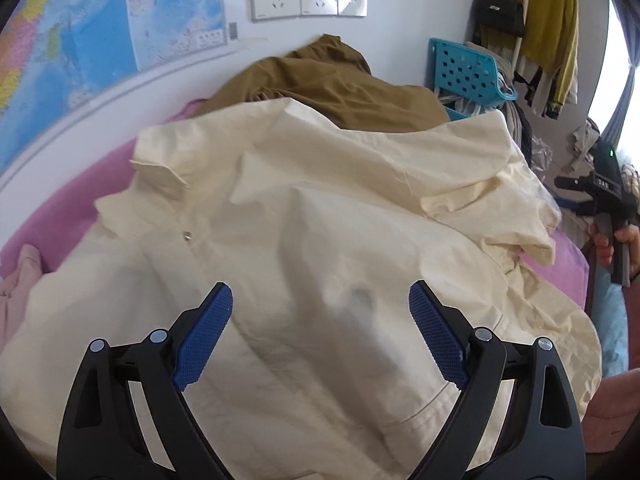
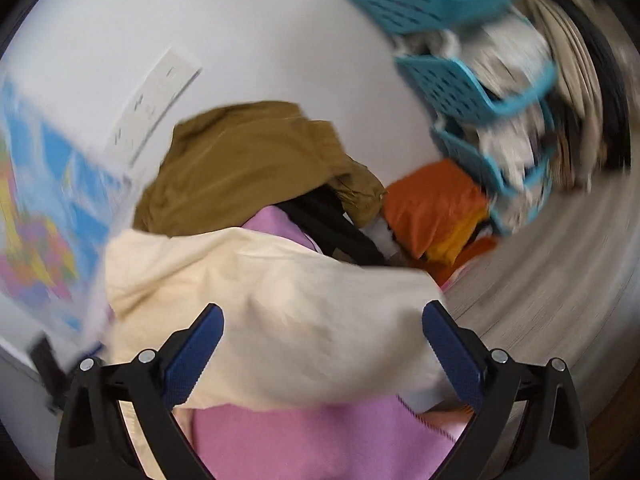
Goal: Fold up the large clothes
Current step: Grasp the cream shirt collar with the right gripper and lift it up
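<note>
My left gripper [image 1: 320,336] stands wide and empty, directly over the cream shirt [image 1: 320,208], which lies spread on the pink blanket [image 1: 68,200], collar away from me toward the wall. My right gripper [image 2: 323,354] is also wide, empty, above a bunched shirt edge. I judge the left nearer the shirt's middle.

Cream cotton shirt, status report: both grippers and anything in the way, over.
Left gripper and right gripper: jaws open, empty. Cream cotton shirt spread on pink blanket, unfolded. Brown garment heaped behind it.
</note>
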Available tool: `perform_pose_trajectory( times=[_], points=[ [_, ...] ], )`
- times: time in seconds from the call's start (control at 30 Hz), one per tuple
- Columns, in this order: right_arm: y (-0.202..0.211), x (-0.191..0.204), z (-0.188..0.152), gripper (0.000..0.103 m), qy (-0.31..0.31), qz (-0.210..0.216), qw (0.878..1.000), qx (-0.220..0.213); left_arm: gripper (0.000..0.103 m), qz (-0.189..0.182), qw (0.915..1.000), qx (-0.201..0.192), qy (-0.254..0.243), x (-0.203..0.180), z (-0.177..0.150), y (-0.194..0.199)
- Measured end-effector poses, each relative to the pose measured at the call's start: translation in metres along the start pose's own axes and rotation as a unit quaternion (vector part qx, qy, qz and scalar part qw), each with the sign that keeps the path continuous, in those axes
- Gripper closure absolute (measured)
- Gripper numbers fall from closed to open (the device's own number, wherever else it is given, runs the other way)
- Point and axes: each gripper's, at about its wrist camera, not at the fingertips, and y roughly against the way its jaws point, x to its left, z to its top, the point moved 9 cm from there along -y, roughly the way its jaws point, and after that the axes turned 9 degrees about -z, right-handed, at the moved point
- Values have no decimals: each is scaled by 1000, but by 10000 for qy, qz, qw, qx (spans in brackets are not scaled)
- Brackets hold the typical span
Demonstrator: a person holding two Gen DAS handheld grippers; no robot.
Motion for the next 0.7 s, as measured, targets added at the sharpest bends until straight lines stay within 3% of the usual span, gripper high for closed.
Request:
perform_pose_trajectory(
  times=[0.13, 0.27, 0.33, 0.37, 0.4, 0.57, 0.7],
  points=[
    [-16, -21, -21, 6, -553, 302, 9969, 468, 14, -105, 9999, -38, 69, -8, 4, -5],
    [-30, -7, -25, 6, -803, 1059, 9896, 548, 14, -189, 9998, -38, 63, -16, 7, -8],
    [-29, 7, -20, 35, -595, 1133, 9912, 339, 14, -183, 9998, -29, 84, -18, 8, -10],
    [-27, 15, -16, 66, -436, 1134, 9923, 243, 14, -189, 9998, -31, 97, -18, 8, -11],
    [-22, 20, -11, 74, -334, 1069, 9936, 122, 14, -189, 9997, -34, 118, -18, 8, -10],
    [56, 59, 40, 86, 196, 1077, 9883, -1064, 14, -200, 9996, -98, 189, -17, 12, -7],
    [111, 79, 80, 97, 459, 812, 9794, -1792, 14, -271, 9992, -191, 207, -22, 28, -11]
  ],
)
